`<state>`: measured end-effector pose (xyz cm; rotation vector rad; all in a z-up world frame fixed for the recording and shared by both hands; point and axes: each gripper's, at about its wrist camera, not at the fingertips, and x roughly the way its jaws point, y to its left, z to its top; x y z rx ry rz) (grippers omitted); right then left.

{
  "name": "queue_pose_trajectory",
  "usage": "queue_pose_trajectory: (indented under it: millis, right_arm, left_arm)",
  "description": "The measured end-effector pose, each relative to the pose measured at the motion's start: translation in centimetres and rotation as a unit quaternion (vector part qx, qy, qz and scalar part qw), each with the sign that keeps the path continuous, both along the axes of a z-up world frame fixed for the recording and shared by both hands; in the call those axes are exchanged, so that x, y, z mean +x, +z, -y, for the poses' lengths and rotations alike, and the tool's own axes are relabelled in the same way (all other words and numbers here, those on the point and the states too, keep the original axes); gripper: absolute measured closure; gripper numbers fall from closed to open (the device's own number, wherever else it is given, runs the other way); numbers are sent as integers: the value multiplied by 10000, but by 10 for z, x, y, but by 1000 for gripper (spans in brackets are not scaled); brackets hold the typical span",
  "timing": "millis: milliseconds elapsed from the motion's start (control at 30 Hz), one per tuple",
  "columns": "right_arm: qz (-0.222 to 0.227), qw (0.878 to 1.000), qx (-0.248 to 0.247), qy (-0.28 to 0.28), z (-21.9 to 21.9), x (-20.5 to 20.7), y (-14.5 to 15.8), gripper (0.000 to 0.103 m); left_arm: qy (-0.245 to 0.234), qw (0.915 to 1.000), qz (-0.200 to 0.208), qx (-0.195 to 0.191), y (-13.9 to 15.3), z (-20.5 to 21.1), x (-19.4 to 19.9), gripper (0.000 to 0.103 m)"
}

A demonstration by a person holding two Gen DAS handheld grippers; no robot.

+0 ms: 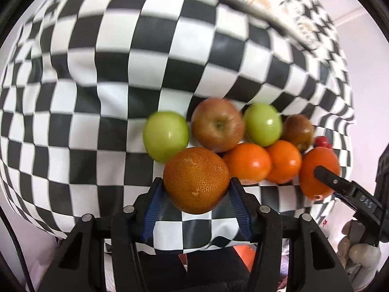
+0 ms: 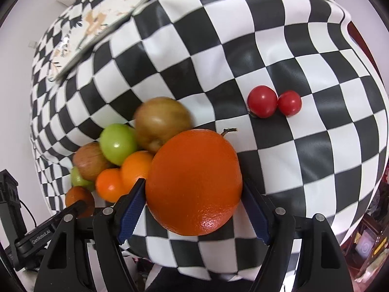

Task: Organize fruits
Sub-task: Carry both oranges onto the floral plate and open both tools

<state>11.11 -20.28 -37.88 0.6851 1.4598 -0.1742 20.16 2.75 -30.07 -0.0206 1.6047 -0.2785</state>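
My left gripper is shut on a dull brownish orange at the near edge of the checkered table. My right gripper is shut on a bright large orange; that orange and one right finger show in the left wrist view. Behind the left gripper lie two green apples, a red apple, a brownish apple and two small oranges, packed in a cluster. Two red tomatoes lie apart on the right.
The black-and-white checkered cloth covers the table and falls off at the near edge. A floral tray sits at the far left corner in the right wrist view. Clutter lies on the floor below the table.
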Motion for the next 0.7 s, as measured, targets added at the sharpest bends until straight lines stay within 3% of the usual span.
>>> queue_pose_trajectory:
  millis: [167,233,267,467,700]
  right_arm:
    - [408,9989,171,-135,-4,-11,42,24]
    - [548,9982,223,-139,-8,-8,76,24]
    - [634,9976,252,-136,-1,-20,102,24]
    - [1110,9929,385,184,6,66,143,24]
    - [1079,9915,33,720,14,206,123,24]
  left_arm:
    - [-172,9991,300,-239,48,10,10,51]
    - [-185,9983,426,-353,67,18,26,51]
    - [-203,9979,472,-400,82,14,14,51]
    - [-116,9966,683,-453,104,54,93,51]
    - [-32,9987,505,12,74,91,211,51]
